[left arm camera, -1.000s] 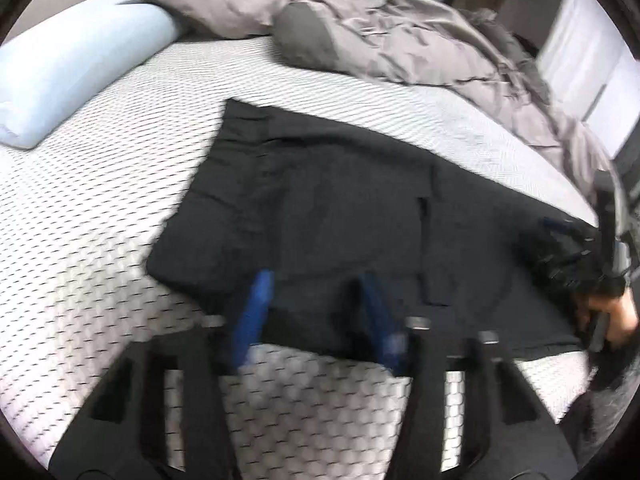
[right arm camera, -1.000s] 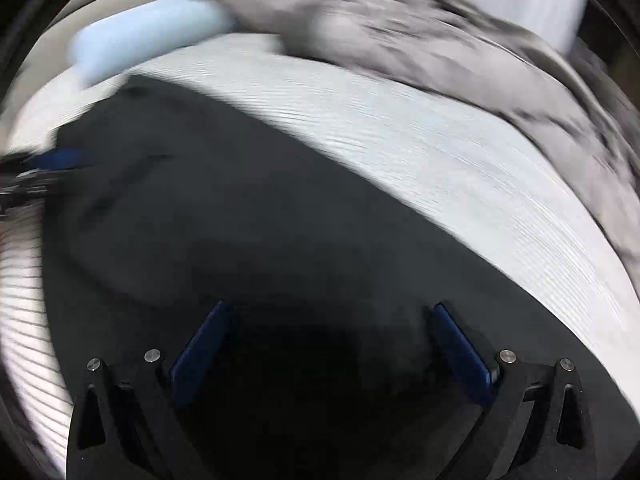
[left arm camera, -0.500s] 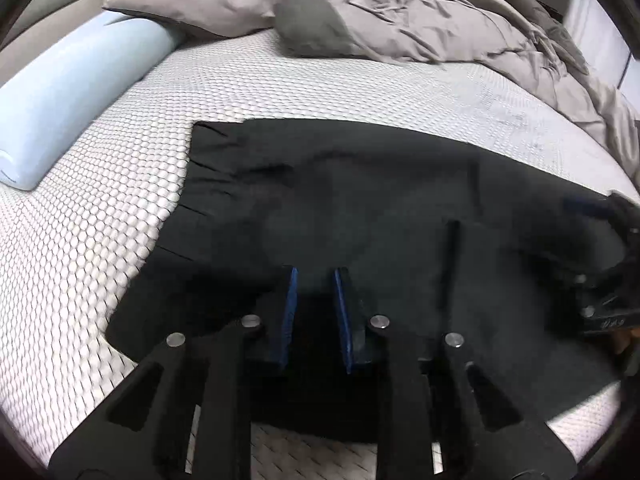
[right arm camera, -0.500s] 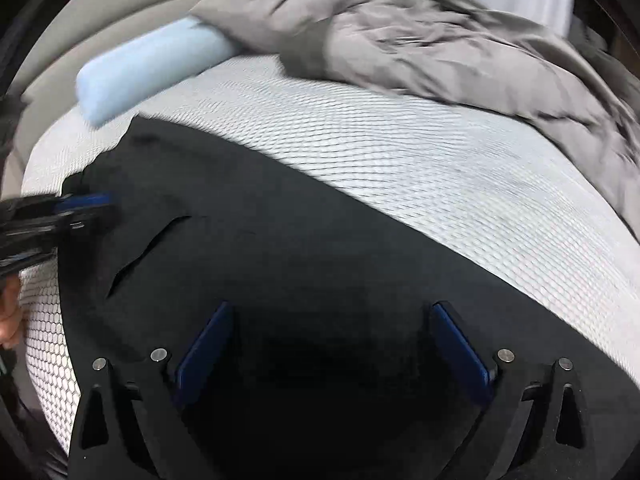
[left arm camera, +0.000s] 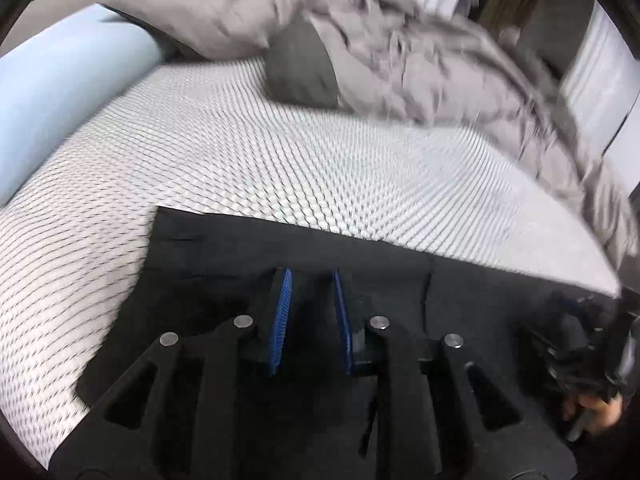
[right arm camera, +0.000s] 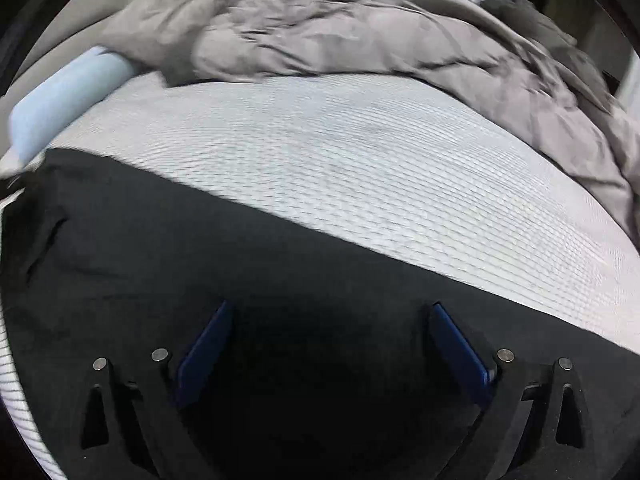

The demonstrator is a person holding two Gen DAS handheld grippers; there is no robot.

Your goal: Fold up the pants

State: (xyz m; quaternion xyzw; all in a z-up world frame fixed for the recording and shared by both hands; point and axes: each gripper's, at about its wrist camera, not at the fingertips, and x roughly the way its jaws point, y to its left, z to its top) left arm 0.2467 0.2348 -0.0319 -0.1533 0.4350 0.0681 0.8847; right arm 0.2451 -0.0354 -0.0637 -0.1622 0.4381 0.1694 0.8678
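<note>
The black pants (left arm camera: 224, 256) lie flat on the white honeycomb-patterned mattress (left arm camera: 280, 152). My left gripper (left arm camera: 310, 276) sits over the waist end, its blue pads close together with dark fabric between them, shut on the pants. In the right wrist view the pants (right arm camera: 200, 248) fill the lower half. My right gripper (right arm camera: 330, 310) is wide open just above the fabric, holding nothing. The right gripper also shows at the right edge of the left wrist view (left arm camera: 576, 344), held by a hand.
A crumpled grey duvet (left arm camera: 400, 48) is heaped across the back and right of the bed, also seen in the right wrist view (right arm camera: 340, 28). A light blue bolster pillow (left arm camera: 60, 92) lies at the far left. The bed's right edge is near the right gripper.
My left gripper closed from open onto the pants' near edge, then moved forward over them. My right gripper stayed wide open over the fabric with little movement.
</note>
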